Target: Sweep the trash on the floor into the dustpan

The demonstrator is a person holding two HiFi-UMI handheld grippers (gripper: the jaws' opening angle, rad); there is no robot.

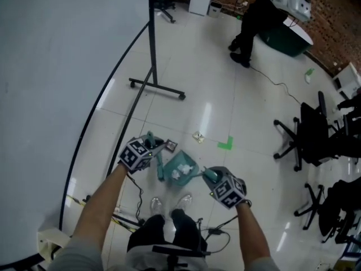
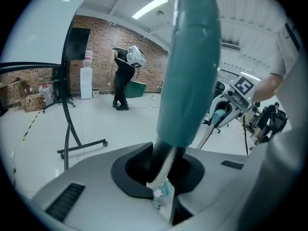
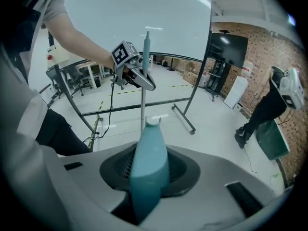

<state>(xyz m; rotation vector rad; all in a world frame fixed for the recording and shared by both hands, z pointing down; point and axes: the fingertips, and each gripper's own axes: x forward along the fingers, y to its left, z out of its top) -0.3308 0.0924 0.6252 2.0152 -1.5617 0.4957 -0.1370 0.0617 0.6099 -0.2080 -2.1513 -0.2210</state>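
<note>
In the head view, my left gripper [image 1: 150, 147] is shut on the teal handle of a small broom [image 1: 160, 167], whose head hangs low beside the dustpan. My right gripper [image 1: 210, 176] is shut on the teal handle of the dustpan [image 1: 181, 170], which carries pale crumpled trash. A scrap of trash [image 1: 198, 136] lies on the white floor beyond the pan. In the left gripper view the broom handle [image 2: 190, 71] rises from between the jaws of the left gripper [image 2: 163, 179]. The dustpan handle [image 3: 149, 162] fills the right gripper [image 3: 147, 191] in its own view.
A wheeled whiteboard stand [image 1: 153, 86] stands ahead on the left. Black office chairs [image 1: 307, 137] crowd the right side. A person in dark clothes [image 1: 251, 21] bends over far ahead. Green tape [image 1: 225, 145] marks the floor, and a cable [image 1: 276, 84] runs across it.
</note>
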